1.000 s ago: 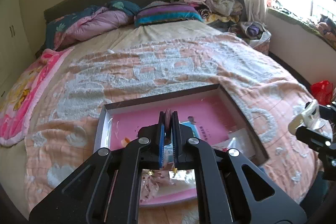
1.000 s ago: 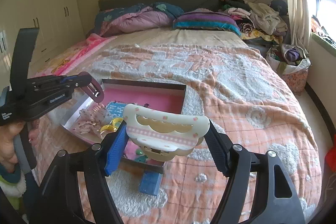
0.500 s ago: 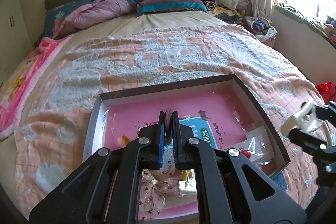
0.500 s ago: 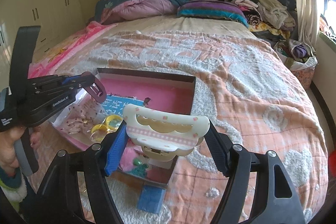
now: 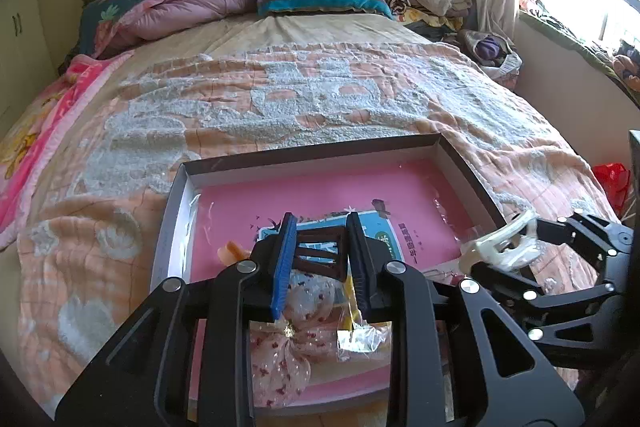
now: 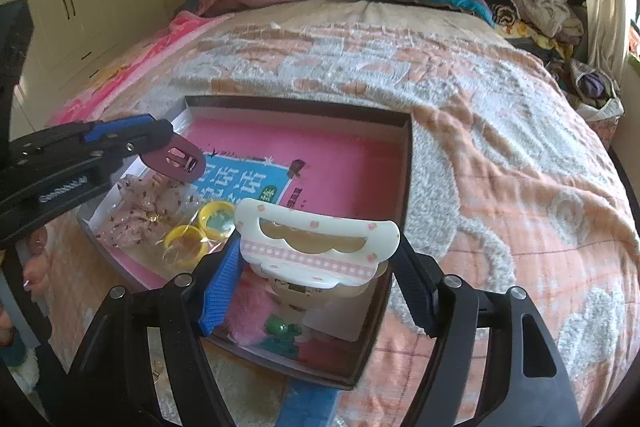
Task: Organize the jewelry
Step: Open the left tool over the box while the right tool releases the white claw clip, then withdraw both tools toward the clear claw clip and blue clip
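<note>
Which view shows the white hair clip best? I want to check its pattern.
The right wrist view: the white hair clip faces the camera, showing pink checks and scallops. The left wrist view shows it small, edge-on.

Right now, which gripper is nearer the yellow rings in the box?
Left. The left gripper, its jaws opening around a dark clip, hangs just above and beside the yellow rings. The right gripper, clamping a white hair claw, sits toward the box's near corner.
</note>
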Demonstrator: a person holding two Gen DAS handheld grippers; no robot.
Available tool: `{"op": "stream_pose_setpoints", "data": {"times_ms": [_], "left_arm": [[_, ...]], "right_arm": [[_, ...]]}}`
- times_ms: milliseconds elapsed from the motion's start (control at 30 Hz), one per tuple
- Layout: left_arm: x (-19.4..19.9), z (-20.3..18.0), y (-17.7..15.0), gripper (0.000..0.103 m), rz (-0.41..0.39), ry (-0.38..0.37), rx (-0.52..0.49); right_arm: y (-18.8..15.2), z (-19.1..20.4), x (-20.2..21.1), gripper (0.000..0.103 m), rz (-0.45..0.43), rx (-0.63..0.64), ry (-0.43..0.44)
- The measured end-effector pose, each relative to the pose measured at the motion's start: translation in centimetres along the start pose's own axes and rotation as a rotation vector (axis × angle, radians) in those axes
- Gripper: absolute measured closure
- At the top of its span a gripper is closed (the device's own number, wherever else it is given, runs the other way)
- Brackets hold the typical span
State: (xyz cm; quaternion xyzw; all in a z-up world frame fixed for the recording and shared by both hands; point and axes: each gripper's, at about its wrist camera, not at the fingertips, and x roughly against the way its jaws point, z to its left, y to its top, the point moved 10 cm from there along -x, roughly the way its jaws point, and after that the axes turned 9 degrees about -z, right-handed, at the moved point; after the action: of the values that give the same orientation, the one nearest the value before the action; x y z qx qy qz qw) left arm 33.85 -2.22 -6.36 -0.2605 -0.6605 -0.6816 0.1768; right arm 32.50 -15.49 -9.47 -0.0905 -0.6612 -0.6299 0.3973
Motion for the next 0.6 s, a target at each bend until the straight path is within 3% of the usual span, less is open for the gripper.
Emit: {"op": "stream_pose_setpoints", "data": {"times_ms": [100, 233, 333, 533, 600], "left_arm": [[0.2, 0.0, 0.2, 0.085, -0.004, 0.003, 0.0], [0.6, -0.1, 0.4, 0.085, -0.01, 0.005, -0.001], [0.9, -0.3, 0.5, 0.085, -0.011, 0.004, 0.0], [2.3, -1.0, 1.2, 0.067, -0.027, -0.004, 0.007], [3.0, -1.2, 1.4, 0.056, -0.035, -0.002, 0.009]], "right_arm": [[-0.5, 0.4, -0.1, 0.032, 0.022, -0.004, 0.013], [-0.3, 0.6, 1.7, 0.014, -0.019, -0.017, 0.015], [0.2, 0.4, 3.6, 0.011, -0.061, -0.012, 0.003], [0.7, -0.9, 7.7, 0.008, -0.135, -0.029, -0.024], [0.8, -1.2, 9.0, 0.008, -0.157, -0.037, -0.03]]}}
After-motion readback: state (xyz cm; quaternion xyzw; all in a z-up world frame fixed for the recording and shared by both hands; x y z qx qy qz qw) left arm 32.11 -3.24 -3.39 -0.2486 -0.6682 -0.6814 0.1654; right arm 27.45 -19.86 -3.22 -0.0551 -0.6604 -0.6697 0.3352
